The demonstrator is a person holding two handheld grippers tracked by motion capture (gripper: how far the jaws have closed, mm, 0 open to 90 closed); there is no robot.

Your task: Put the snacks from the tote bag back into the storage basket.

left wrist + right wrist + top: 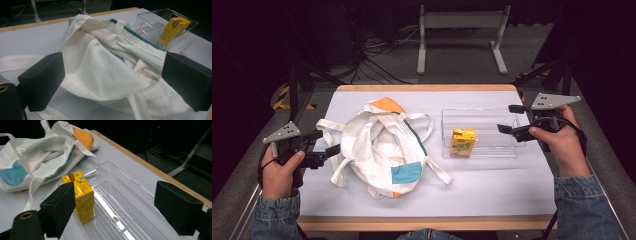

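High view, left to right: the left gripper [325, 143] sits at the worktop's [492, 180] left edge, held in the left hand [279, 172], its fingers spread wide and empty, pointing at the bag [384, 145] and just beside a strap; the bag, white cloth with an orange patch at the far end and a blue patch at the near end, lies crumpled at the middle-left of the worktop, straps trailing out to each side; just right of it stands a clear tray [484, 150], and inside the tray, toward its left near corner, a yellow carton [463, 142] stands upright; the right gripper [512, 119] hangs at the tray's right end, held in the right hand [562, 142], fingers wide and empty, aimed left toward the carton and well apart from it.

Left gripper view: its fingers [42, 83] stand far apart with the bag [105, 72] lying beyond them, untouched; the tray [152, 22] and carton [173, 30] show farther off at upper right.

Right gripper view: its fingers [58, 207] frame the tray [130, 202]; the carton [82, 195] stands upright on the ribbed floor of the tray, beyond the left finger and clear of it; the bag [40, 157] lies beyond on the worktop.
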